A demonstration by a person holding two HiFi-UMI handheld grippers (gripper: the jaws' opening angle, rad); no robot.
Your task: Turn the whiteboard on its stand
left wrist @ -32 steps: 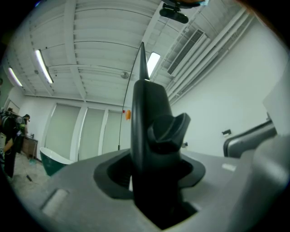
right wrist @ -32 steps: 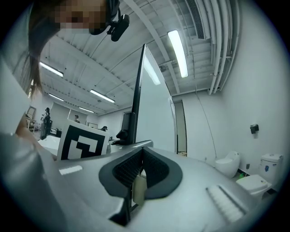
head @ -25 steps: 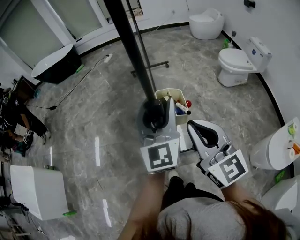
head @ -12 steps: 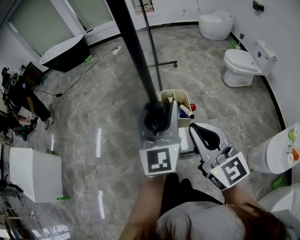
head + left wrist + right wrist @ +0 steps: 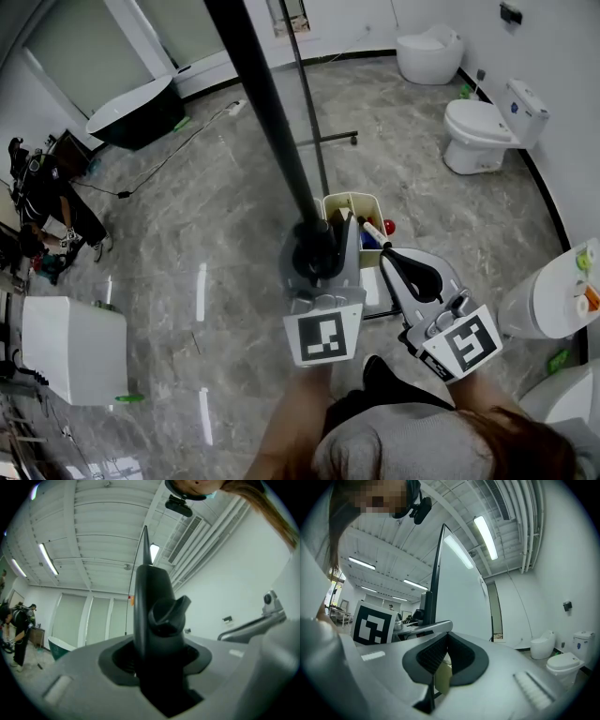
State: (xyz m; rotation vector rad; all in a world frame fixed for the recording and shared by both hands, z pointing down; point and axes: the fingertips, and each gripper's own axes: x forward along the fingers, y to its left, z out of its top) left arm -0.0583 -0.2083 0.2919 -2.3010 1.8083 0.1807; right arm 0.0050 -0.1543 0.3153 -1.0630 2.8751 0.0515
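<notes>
The whiteboard (image 5: 459, 597) stands edge-on to me; in the head view its black frame (image 5: 262, 103) runs as a thick bar from the top down to my left gripper (image 5: 314, 248). That left gripper (image 5: 154, 634) is shut on the frame's edge, beside a black knob (image 5: 168, 613). The stand's thin pole (image 5: 307, 103) and floor foot (image 5: 328, 139) lie behind it. Next to the left gripper, on its right, my right gripper (image 5: 389, 255) is shut and holds nothing; its view shows the right gripper (image 5: 447, 637) beside the board, not touching it.
A beige bin (image 5: 352, 211) with markers sits just beyond the grippers. Toilets (image 5: 487, 131) line the right wall and a black bathtub (image 5: 136, 112) is at the far left. A white box (image 5: 70, 352) lies at left, near a person (image 5: 42, 216). A cable (image 5: 178, 150) crosses the floor.
Both grippers and the gripped board edge have shifted level across the room; the floor, bathtub and stand foot slid in the head view. The left gripper kept its hold; the right stayed empty.
</notes>
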